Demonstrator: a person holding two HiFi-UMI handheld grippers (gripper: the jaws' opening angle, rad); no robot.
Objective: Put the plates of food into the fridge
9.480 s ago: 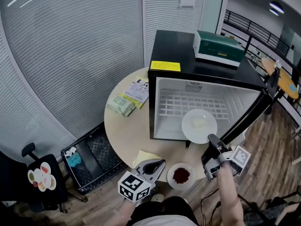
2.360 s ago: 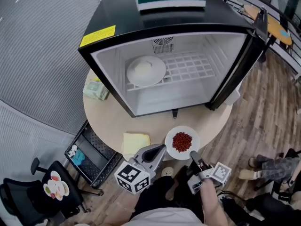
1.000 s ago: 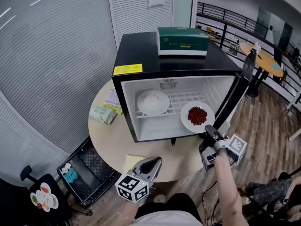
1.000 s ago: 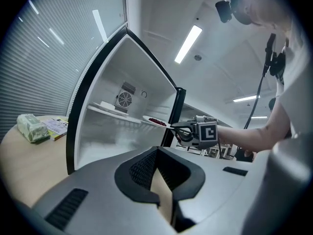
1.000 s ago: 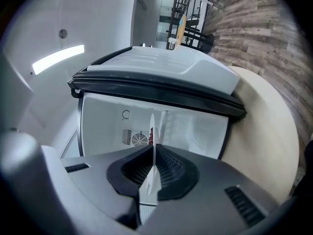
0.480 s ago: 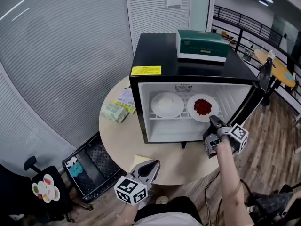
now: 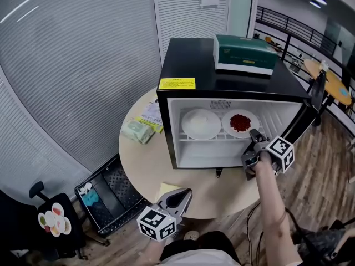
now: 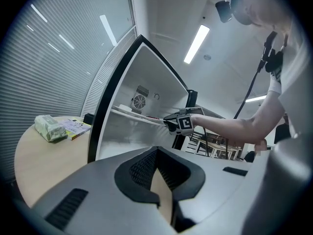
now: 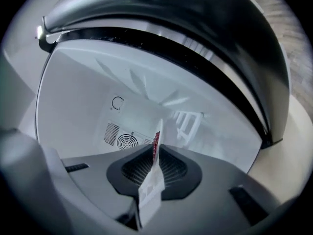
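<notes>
The black mini fridge stands open on the round table. On its wire shelf a white plate of pale food sits at the left. Beside it at the right lies the plate of red food, its near rim pinched by my right gripper, which is shut on it. In the right gripper view the plate shows edge-on between the jaws of the right gripper, with the fridge's back wall behind. My left gripper hovers shut and holds nothing at the table's near edge.
A green box lies on top of the fridge. The fridge door hangs open at the right. A green packet and a booklet lie left of the fridge, a yellow cloth near the front edge. A black crate is on the floor.
My right gripper has carried the plate of red food further into the fridge, beside the white plate on the shelf. The left gripper has hardly shifted.
</notes>
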